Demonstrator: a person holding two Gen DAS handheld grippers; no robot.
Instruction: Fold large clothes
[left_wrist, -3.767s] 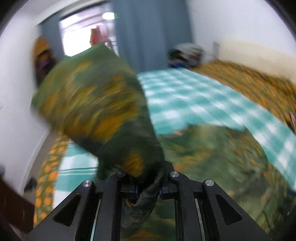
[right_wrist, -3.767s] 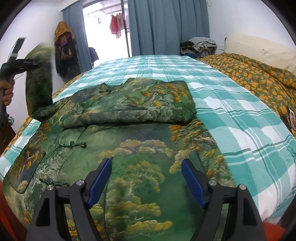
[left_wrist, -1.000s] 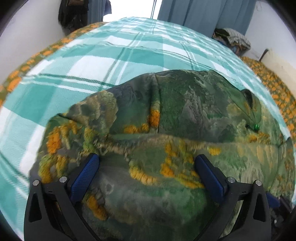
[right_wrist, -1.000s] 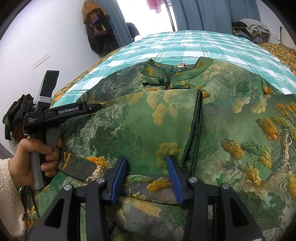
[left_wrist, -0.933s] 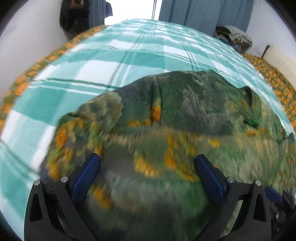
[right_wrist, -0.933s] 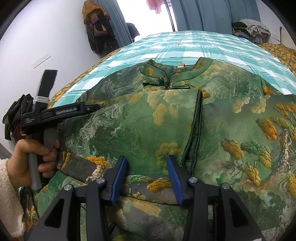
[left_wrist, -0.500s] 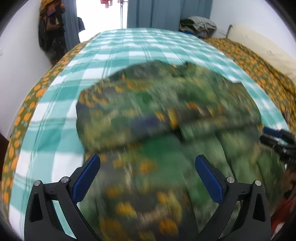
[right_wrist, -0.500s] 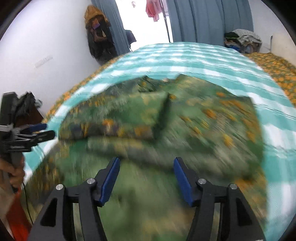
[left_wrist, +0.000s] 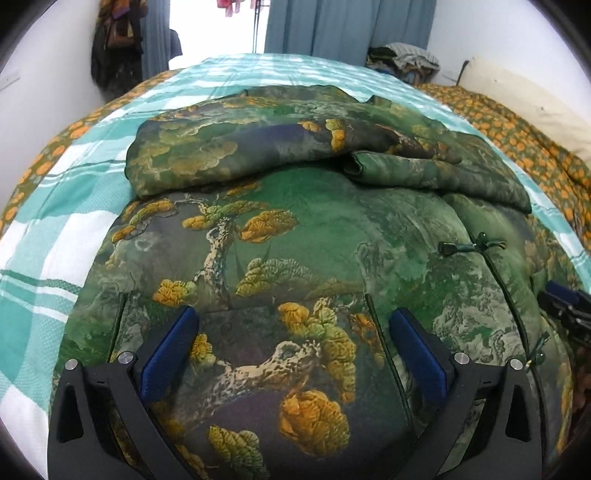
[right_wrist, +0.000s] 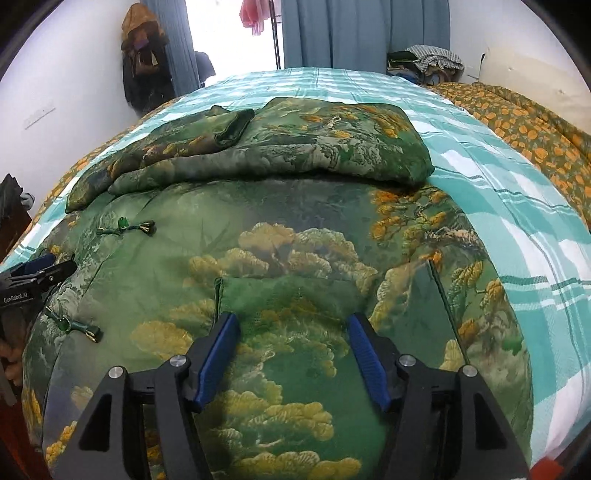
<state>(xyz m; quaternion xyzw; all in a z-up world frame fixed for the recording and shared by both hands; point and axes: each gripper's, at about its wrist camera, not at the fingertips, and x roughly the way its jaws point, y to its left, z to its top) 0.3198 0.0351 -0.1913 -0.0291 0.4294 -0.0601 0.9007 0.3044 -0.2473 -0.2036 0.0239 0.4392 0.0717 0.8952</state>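
A green padded jacket (left_wrist: 295, 229) with gold tree and cloud prints lies flat on the bed, front up. Both sleeves are folded across its far part, one sleeve (left_wrist: 229, 155) from the left and the other (left_wrist: 424, 173) from the right. My left gripper (left_wrist: 293, 317) hangs open over the near left part of the jacket, holding nothing. My right gripper (right_wrist: 293, 319) hovers over the near right part (right_wrist: 295, 236). Its jaws are opening, and the cloth lies below them, not pinched. Each gripper shows at the edge of the other's view: the right one (left_wrist: 565, 306), the left one (right_wrist: 37, 273).
The bed has a teal checked cover (left_wrist: 55, 206), with an orange flowered quilt (left_wrist: 517, 140) along its right side. A heap of clothes (left_wrist: 402, 59) sits at the far end. Coats (right_wrist: 144, 55) hang on the left wall by blue curtains.
Both grippers have drawn back from the folded sleeves towards the near end of the jacket. The right jaws stand wider than a second ago. The left jaws stayed wide.
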